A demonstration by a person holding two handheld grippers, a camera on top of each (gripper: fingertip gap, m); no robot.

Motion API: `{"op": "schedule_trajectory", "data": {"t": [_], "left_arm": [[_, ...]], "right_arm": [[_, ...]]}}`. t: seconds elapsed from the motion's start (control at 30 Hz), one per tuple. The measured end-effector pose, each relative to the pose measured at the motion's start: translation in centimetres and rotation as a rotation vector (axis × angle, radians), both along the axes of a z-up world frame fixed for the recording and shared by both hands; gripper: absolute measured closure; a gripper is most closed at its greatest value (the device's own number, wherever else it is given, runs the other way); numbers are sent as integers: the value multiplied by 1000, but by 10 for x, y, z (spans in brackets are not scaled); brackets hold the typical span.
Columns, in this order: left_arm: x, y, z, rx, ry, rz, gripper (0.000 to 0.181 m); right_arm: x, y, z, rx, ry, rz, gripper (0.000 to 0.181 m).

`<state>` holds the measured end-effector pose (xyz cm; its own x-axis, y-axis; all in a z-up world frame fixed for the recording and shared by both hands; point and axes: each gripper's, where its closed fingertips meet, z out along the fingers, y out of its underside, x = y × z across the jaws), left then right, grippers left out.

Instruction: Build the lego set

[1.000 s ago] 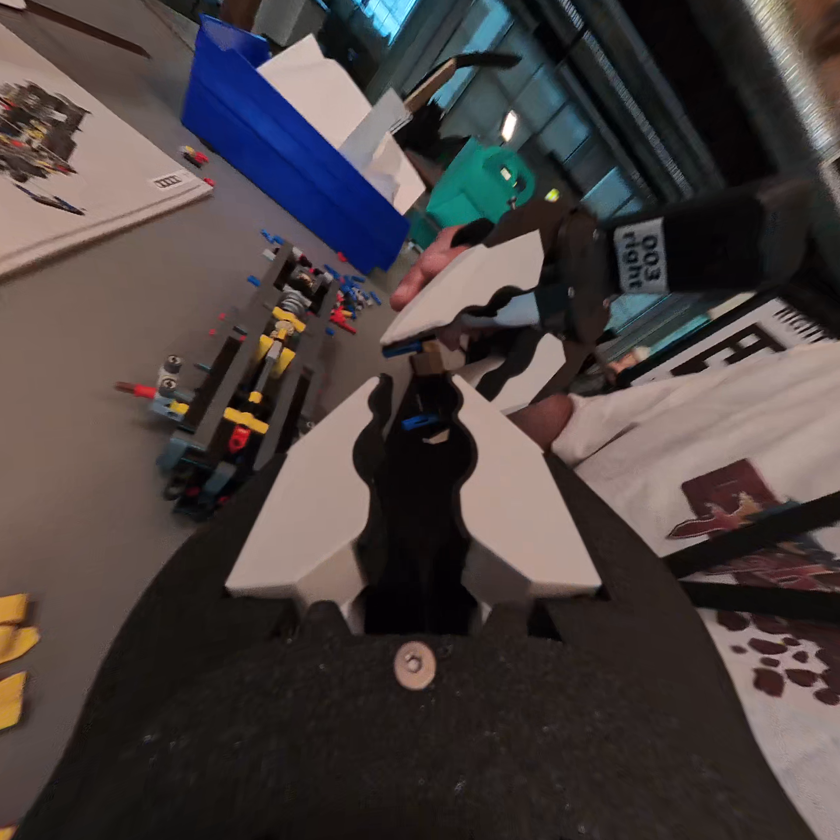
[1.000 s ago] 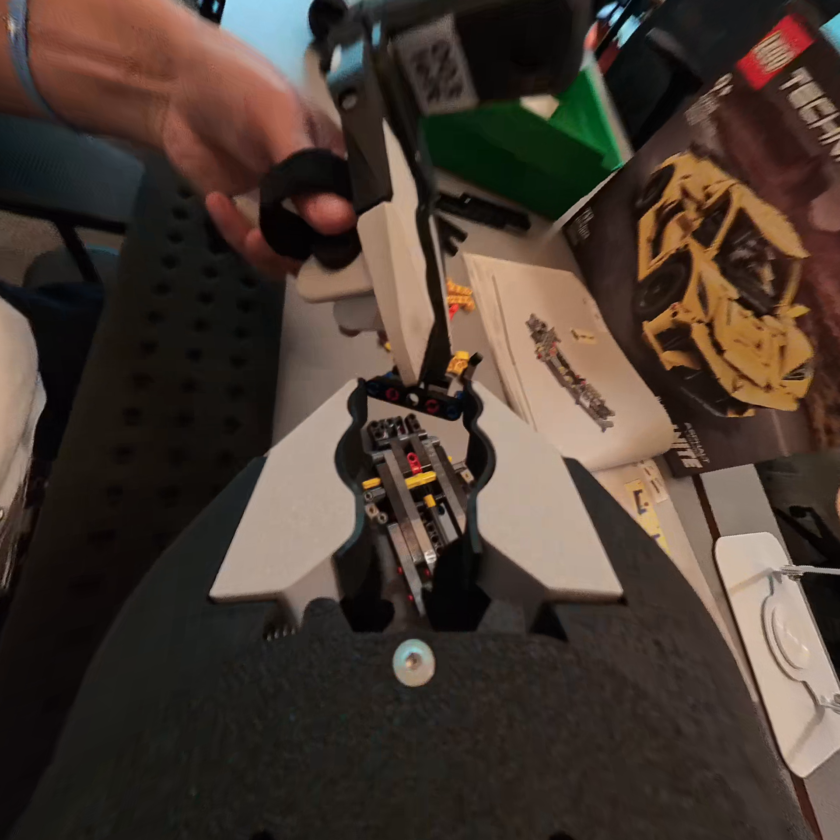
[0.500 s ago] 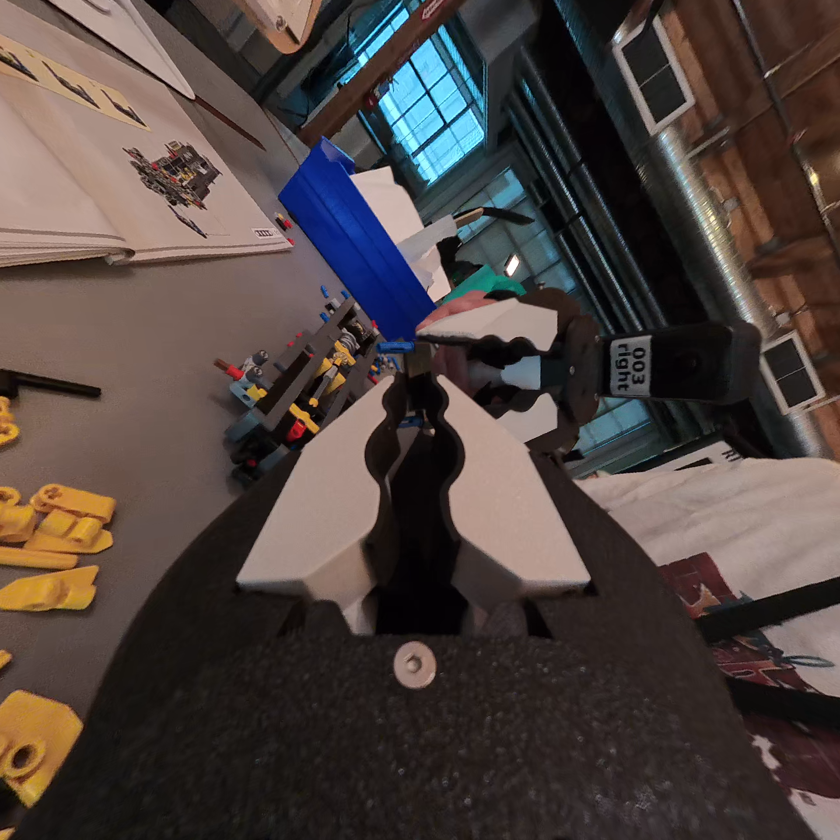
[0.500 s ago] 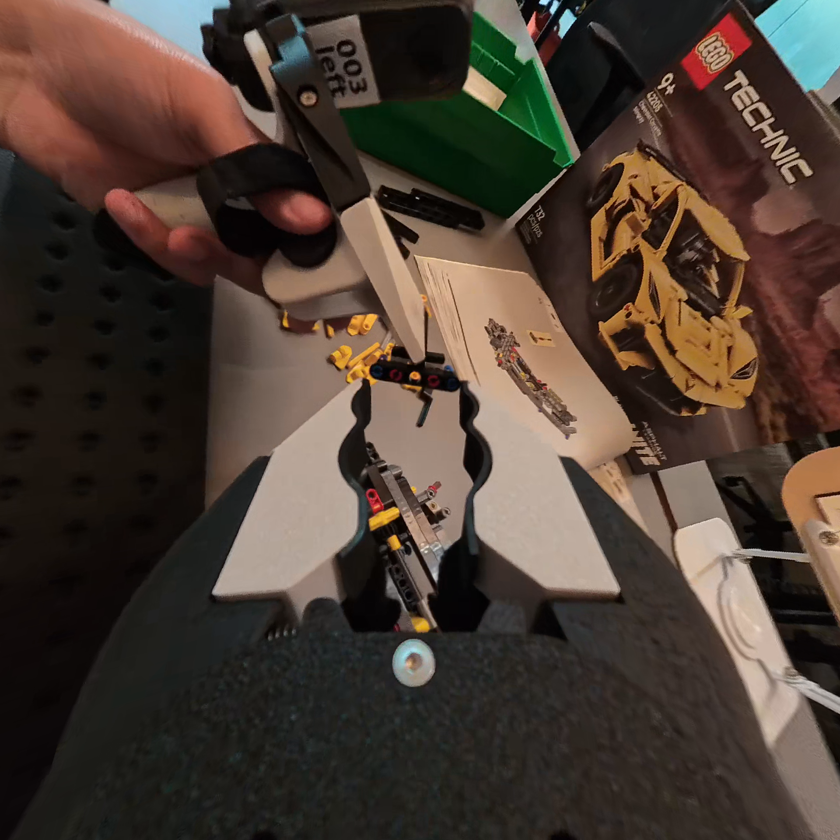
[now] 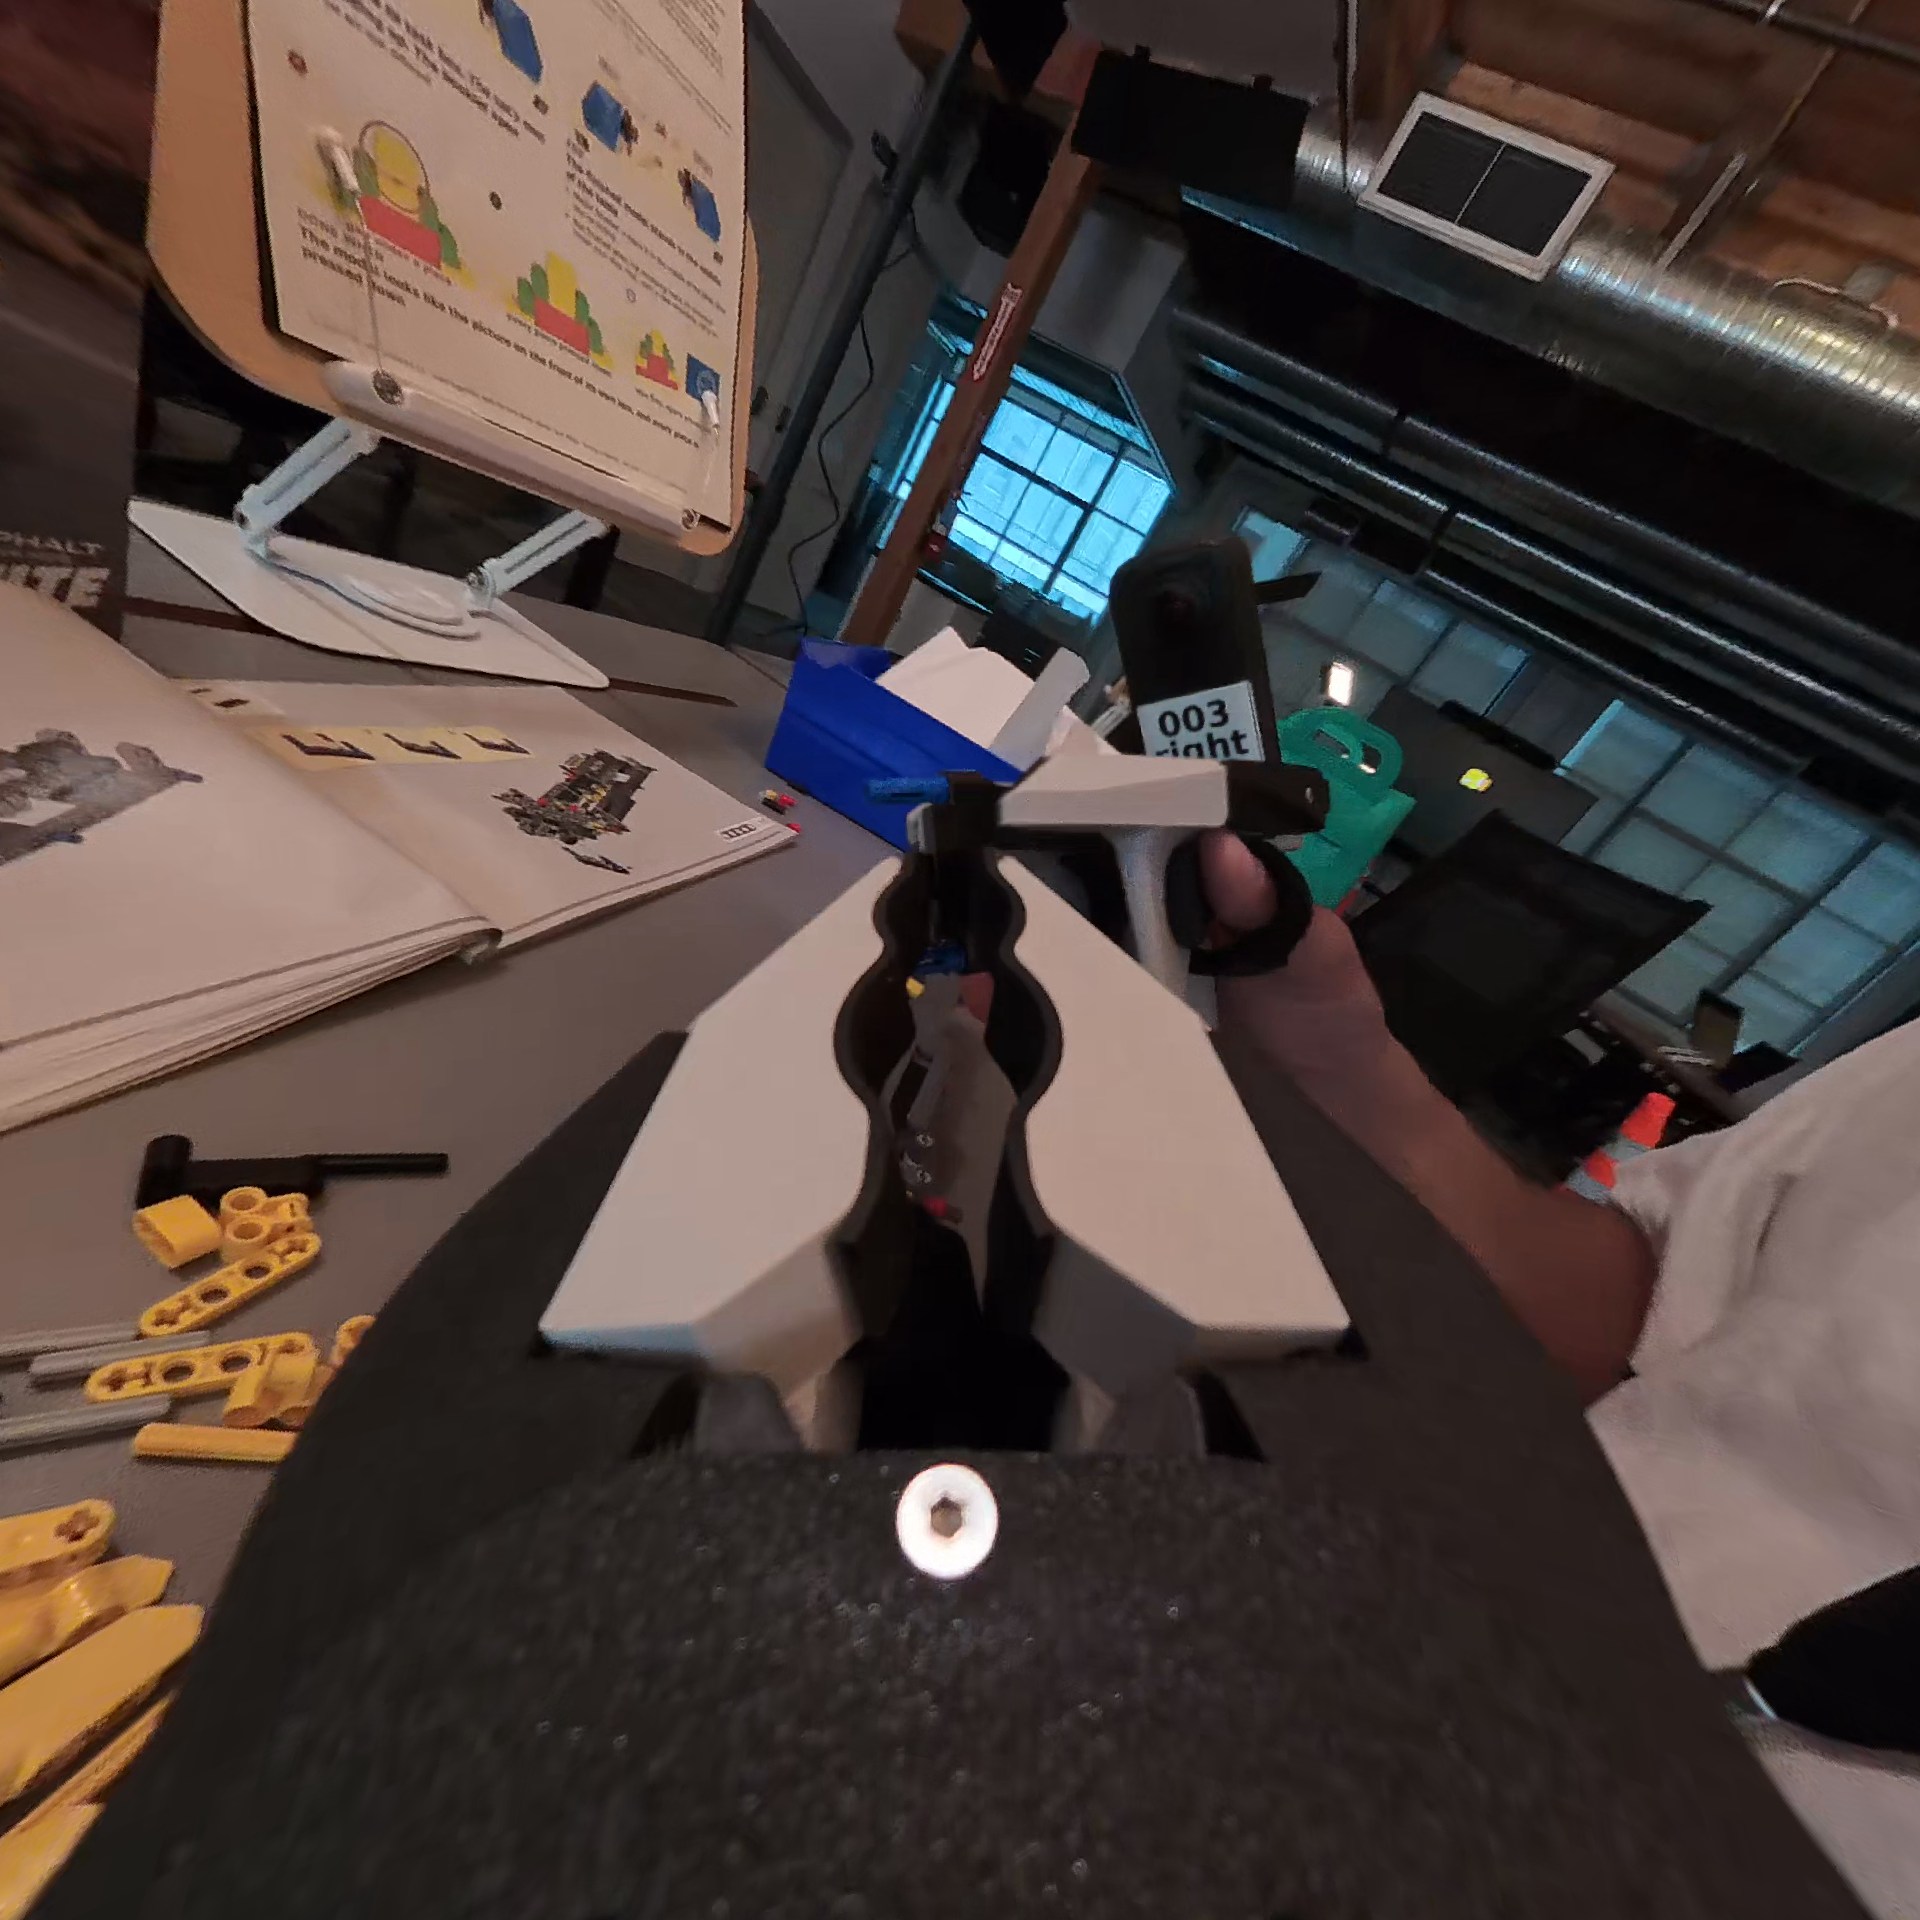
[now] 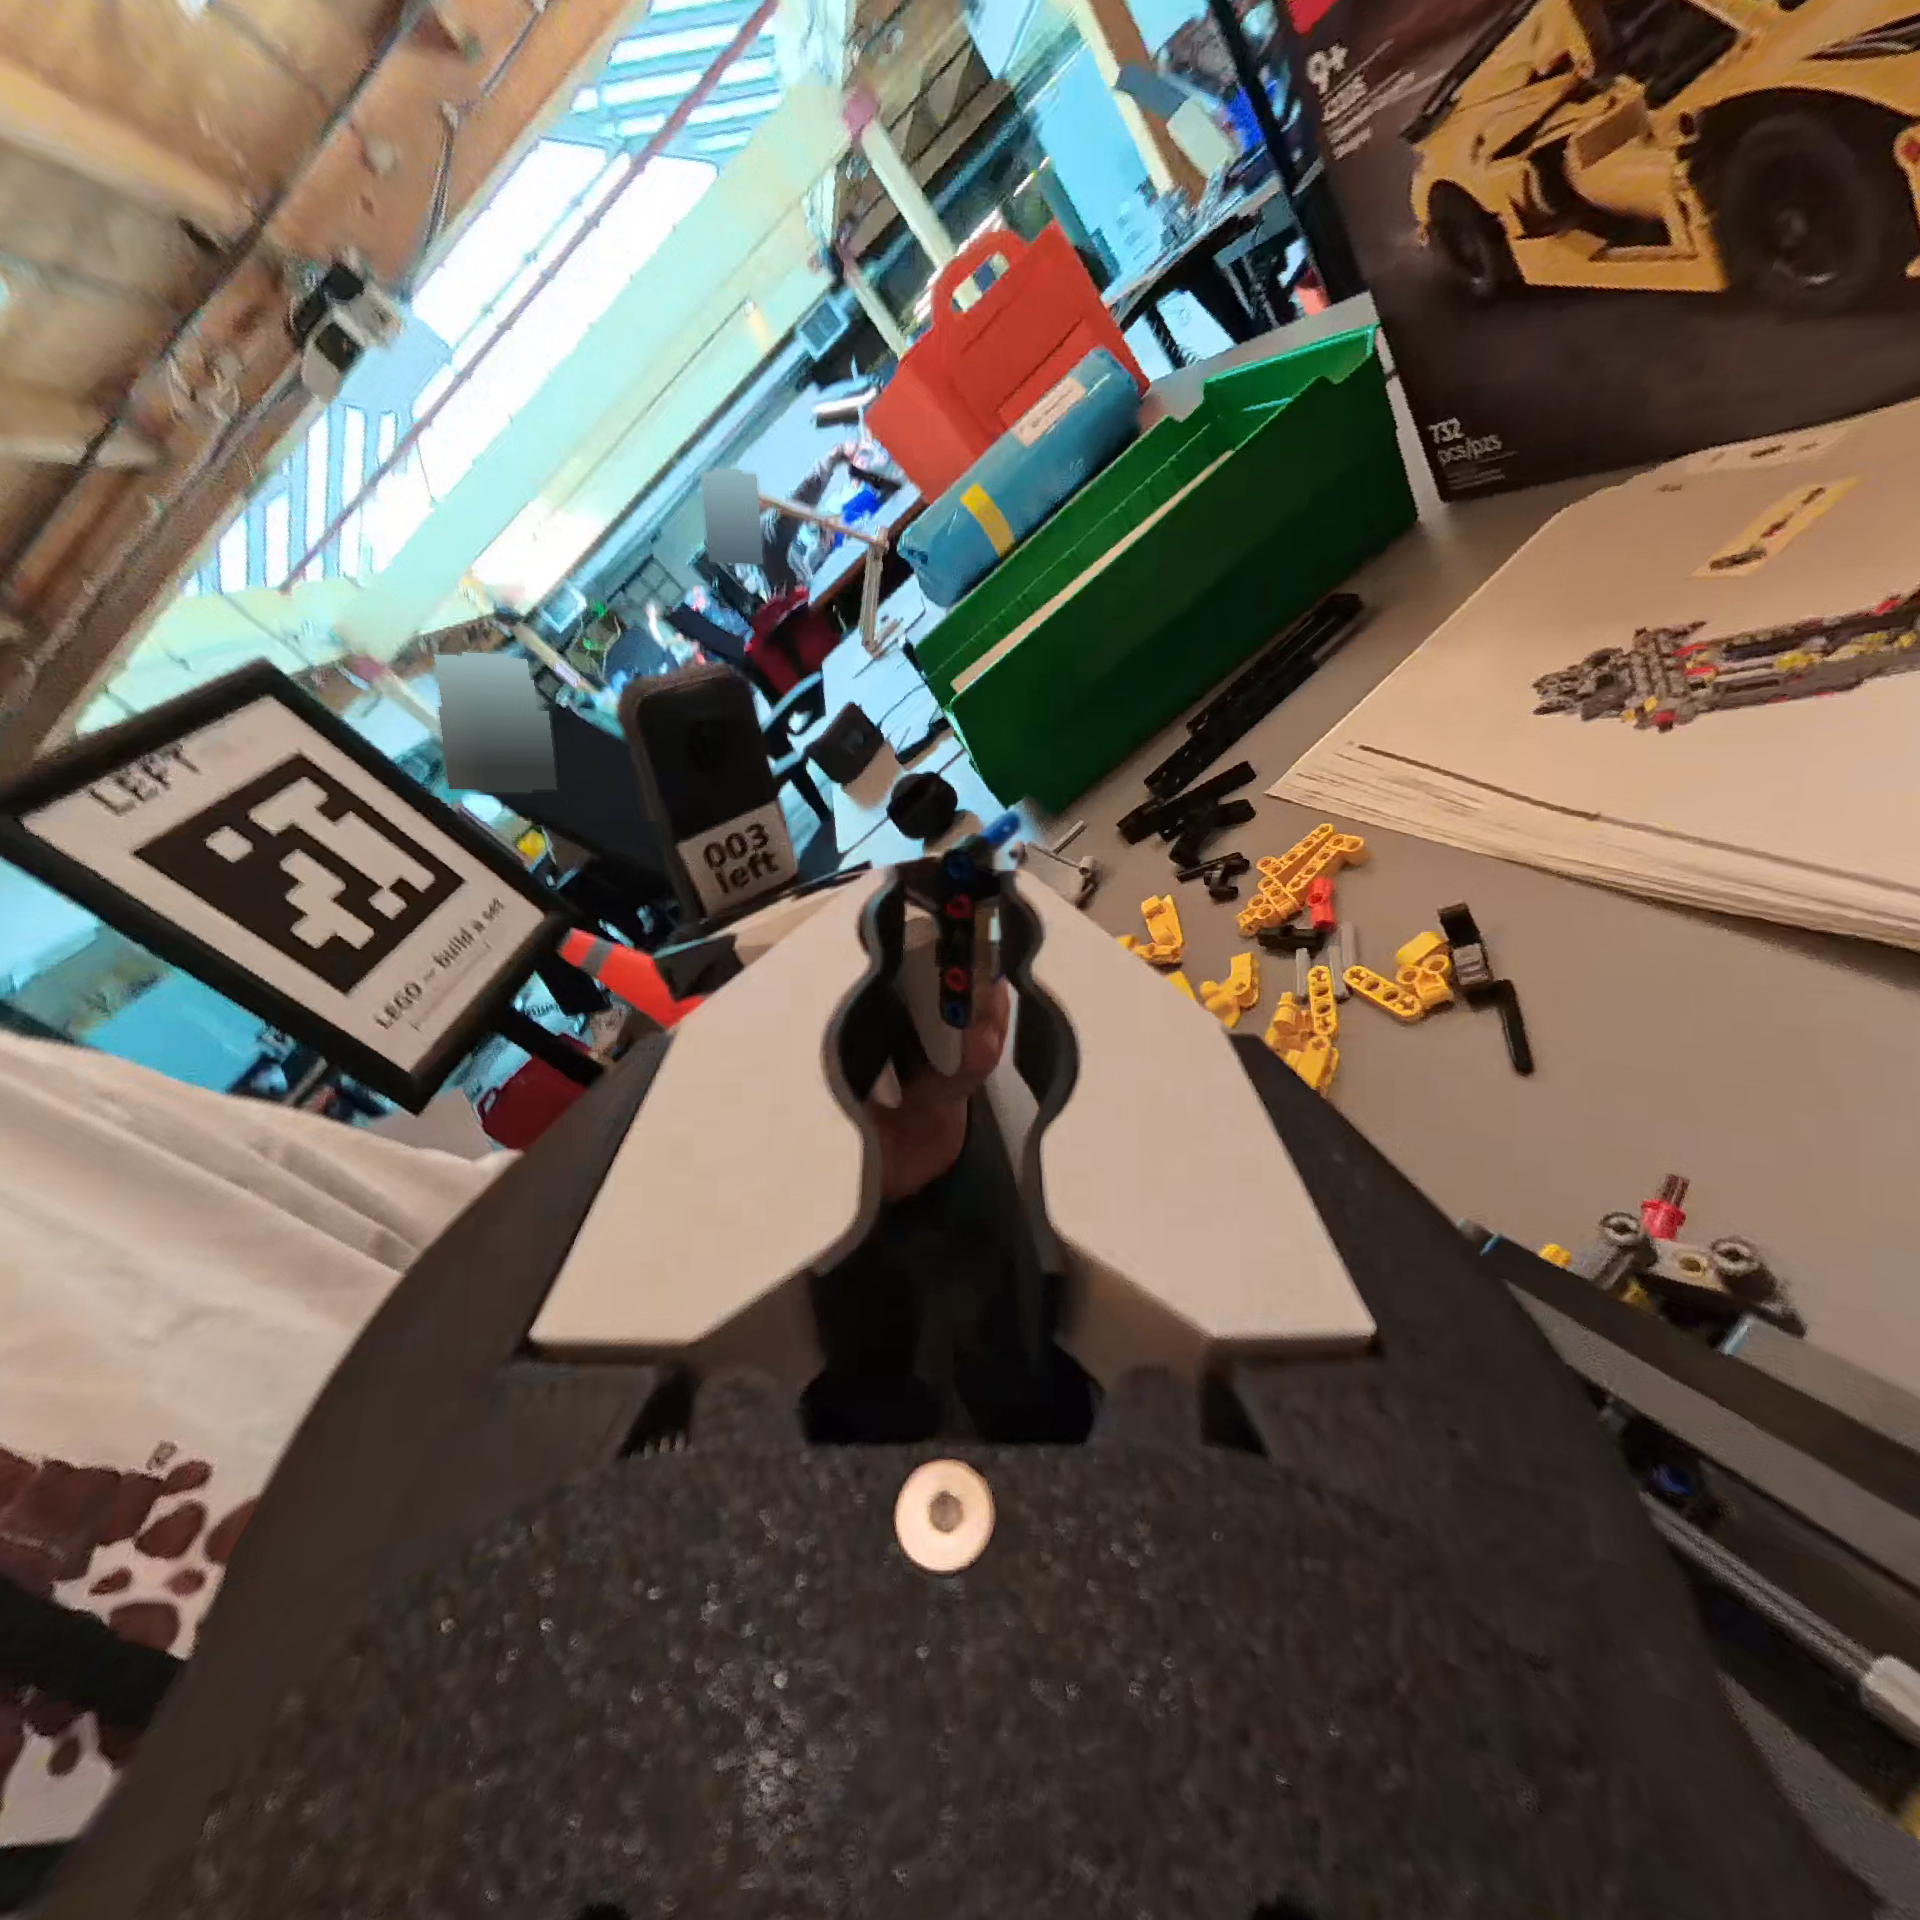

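Change: over the last second both hand-held grippers have been lifted from low over the desk [image 5: 582, 1049], and the view now takes in the instruction stand and ceiling ducts instead of the chassis.
Meaning: the small black beam [image 6: 958, 940] is being worked in mid-air between the two tools, probably to seat or regrip it before it goes onto the chassis; the build looks far from finished.
Loose parts: yellow pieces [image 5: 223, 1262] lie on the desk at the left, beside the open instruction booklet [image 5: 312, 831].
Left hand-held gripper [image 5: 948, 914]: fingers close together, clamped on the black beam, which runs up out of the tips.
Black beam: held above the desk, well clear of it; in the right wrist view its long axis runs away from the camera, along the fingers, with a blue pin [image 6: 1000, 828] at the far end.
Right hand-held gripper [image 6: 951, 888]: it meets the left one crosswise and is closed on the same beam.
Chassis [image 6: 1683, 1273]: rests on the desk at the right, untouched.
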<state>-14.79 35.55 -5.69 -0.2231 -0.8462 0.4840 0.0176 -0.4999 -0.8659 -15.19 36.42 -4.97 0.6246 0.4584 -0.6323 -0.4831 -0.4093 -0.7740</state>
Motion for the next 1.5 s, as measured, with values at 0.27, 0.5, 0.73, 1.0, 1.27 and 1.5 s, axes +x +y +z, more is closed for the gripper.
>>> {"op": "schedule_trajectory", "data": {"t": [0.27, 0.5, 0.73, 1.0, 1.27, 1.5], "left_arm": [[5, -11, -17, 201, 122, -33, 175], [3, -5, -99, 618, 498, -301, 135], [20, -9, -149, 825, 652, -449, 122], [34, -18, -102, 822, 416, -339, 141], [38, -49, -58, 958, 231, -200, 142], [48, -68, -40, 1020, 198, -154, 142]], "right_arm": [[9, -7, -19, -25, -96, -70, 175], [47, -45, -69, -321, -310, -27, 175], [41, -54, -82, -426, -259, 8, 175], [37, -42, -80, -380, -201, -62, 175], [34, -63, -34, -341, -165, -12, 175], [52, -68, -20, -440, -267, 18, 175]]}}
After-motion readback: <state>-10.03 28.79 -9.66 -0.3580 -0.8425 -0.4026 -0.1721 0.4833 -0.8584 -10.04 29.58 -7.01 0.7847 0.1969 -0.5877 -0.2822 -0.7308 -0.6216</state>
